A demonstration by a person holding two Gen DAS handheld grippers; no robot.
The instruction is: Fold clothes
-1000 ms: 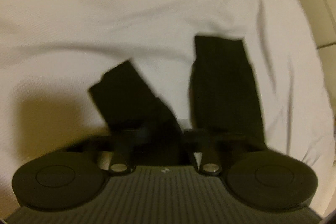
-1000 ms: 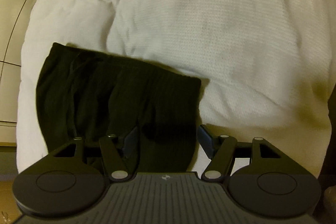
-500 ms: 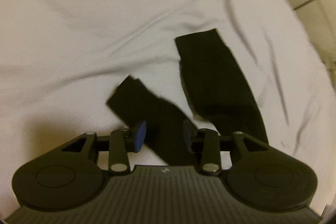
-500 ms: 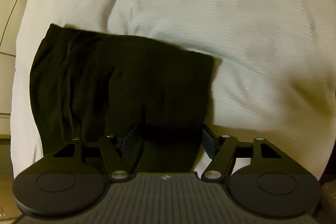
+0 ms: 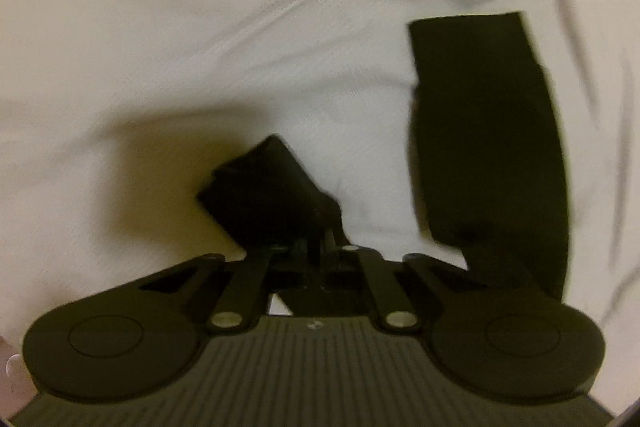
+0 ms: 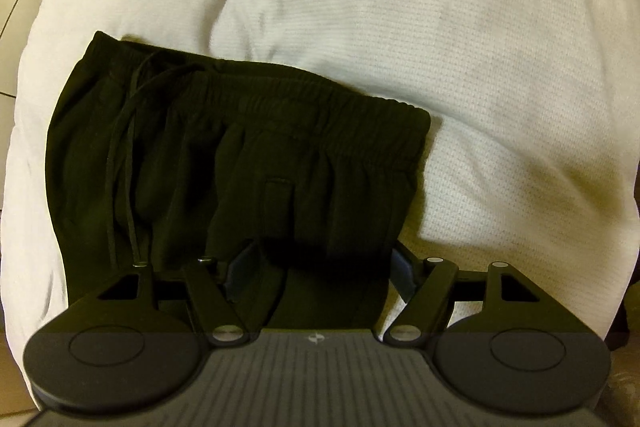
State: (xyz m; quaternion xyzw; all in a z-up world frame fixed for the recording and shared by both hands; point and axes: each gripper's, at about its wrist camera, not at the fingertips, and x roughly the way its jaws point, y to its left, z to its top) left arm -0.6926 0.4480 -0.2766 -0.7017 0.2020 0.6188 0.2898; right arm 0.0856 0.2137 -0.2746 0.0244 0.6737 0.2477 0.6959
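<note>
Black drawstring pants lie on a white bed. In the left wrist view, my left gripper (image 5: 318, 247) is shut on the end of one pant leg (image 5: 268, 187), which bunches up off the sheet. The other pant leg (image 5: 488, 147) lies flat to the right. In the right wrist view, the waistband end of the pants (image 6: 240, 147) lies flat, with a drawstring (image 6: 128, 147) on its left side. My right gripper (image 6: 320, 271) is open, its blue-padded fingers straddling the pants' right portion just below the waistband.
The white bedsheet (image 5: 200, 27) is creased around the legs. A white textured blanket (image 6: 440, 27) covers the bed beyond the waistband. The bed's left edge and tiled floor (image 6: 16, 27) show at far left.
My left gripper has closed on the pant leg end and lifted it, bunching it. My right gripper stays open and has shifted slightly over the waistband area.
</note>
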